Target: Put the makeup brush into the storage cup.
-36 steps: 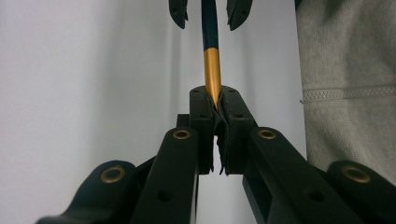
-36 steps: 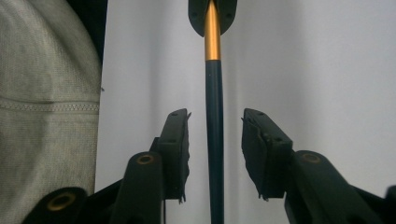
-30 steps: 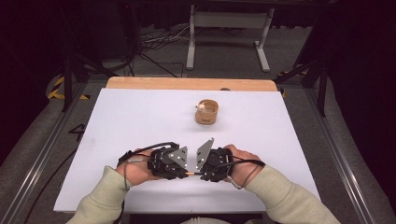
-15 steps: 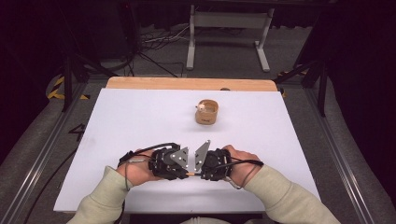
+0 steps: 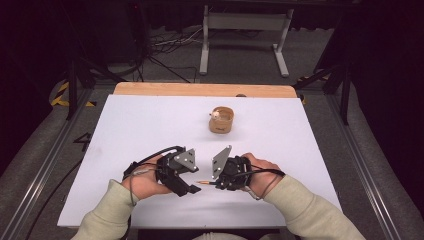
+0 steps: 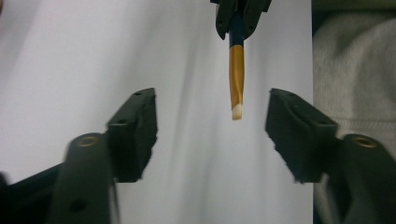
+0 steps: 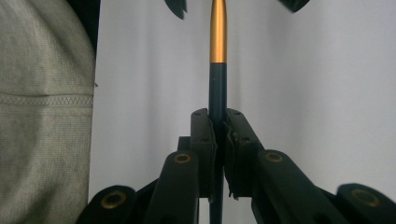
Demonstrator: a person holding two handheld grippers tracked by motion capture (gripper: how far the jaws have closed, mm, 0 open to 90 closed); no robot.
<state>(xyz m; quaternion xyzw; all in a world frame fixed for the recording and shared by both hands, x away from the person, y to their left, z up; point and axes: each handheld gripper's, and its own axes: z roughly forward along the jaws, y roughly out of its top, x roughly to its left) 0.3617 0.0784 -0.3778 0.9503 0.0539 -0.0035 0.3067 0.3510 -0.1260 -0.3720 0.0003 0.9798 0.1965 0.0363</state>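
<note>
A slim pen (image 5: pixel 204 183) with a dark blue barrel and a gold end (image 6: pixel 236 70) hangs level just above the white table (image 5: pixel 150 125), near its front edge. My right gripper (image 5: pixel 216 183) is shut on the blue barrel (image 7: pixel 218 88). Its jaws press on both sides of the barrel, close to my right gripper (image 7: pixel 218 116) tips. My left gripper (image 5: pixel 192 189) faces it from the left, and its jaws have just been opening. The gold end with its pale tip lies between the spread jaws of my left gripper (image 6: pixel 212 109), touching neither pad.
A small round wooden cup (image 5: pixel 222 120) with something pale inside stands at the middle back of the table. A wooden strip (image 5: pixel 200 89) runs along the far edge. Grey sleeves (image 7: pixel 46 116) lie close to the front edge. Stands and cables sit on the floor beyond.
My left gripper's jaws have opened off the pen's gold end and it has drawn slightly away to the left. The right gripper has stayed in place, still gripping the pen.
</note>
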